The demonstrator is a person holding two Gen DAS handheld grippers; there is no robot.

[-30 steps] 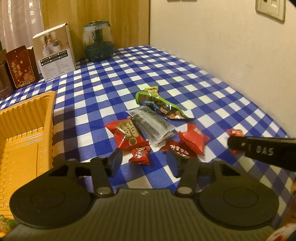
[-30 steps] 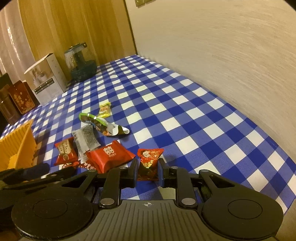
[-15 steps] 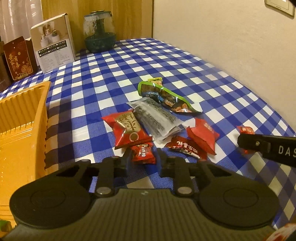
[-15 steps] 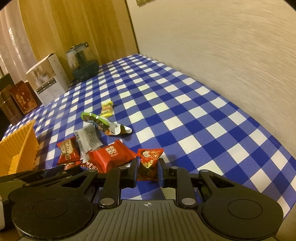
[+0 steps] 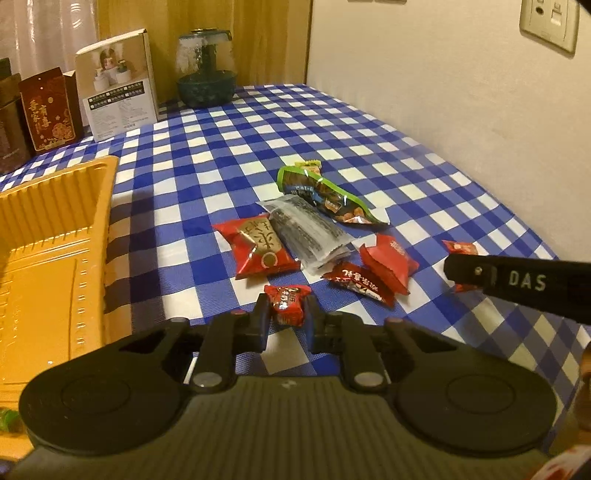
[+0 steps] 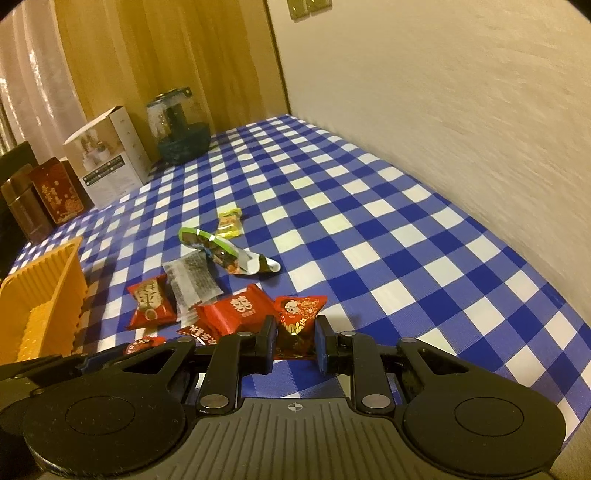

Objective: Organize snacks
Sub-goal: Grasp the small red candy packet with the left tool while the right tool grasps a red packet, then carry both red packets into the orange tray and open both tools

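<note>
Six red snack packets (image 5: 264,249), one green (image 5: 325,197), one clear (image 5: 306,230), one yellow (image 6: 229,222); one orange tray (image 5: 51,236).

— What do I have behind the table?
— A cream wall (image 5: 424,85) with a socket plate (image 5: 549,23), wood panelling (image 6: 177,48), a pale curtain (image 5: 44,33). Warm, dim light.

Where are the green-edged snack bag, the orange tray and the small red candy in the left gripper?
green-edged snack bag (image 5: 325,197): left wrist view, middle of the bag's printed face.
orange tray (image 5: 55,236): left wrist view, ribbed inner wall.
small red candy (image 5: 289,302): left wrist view, wrapper body between the closed fingers.
</note>
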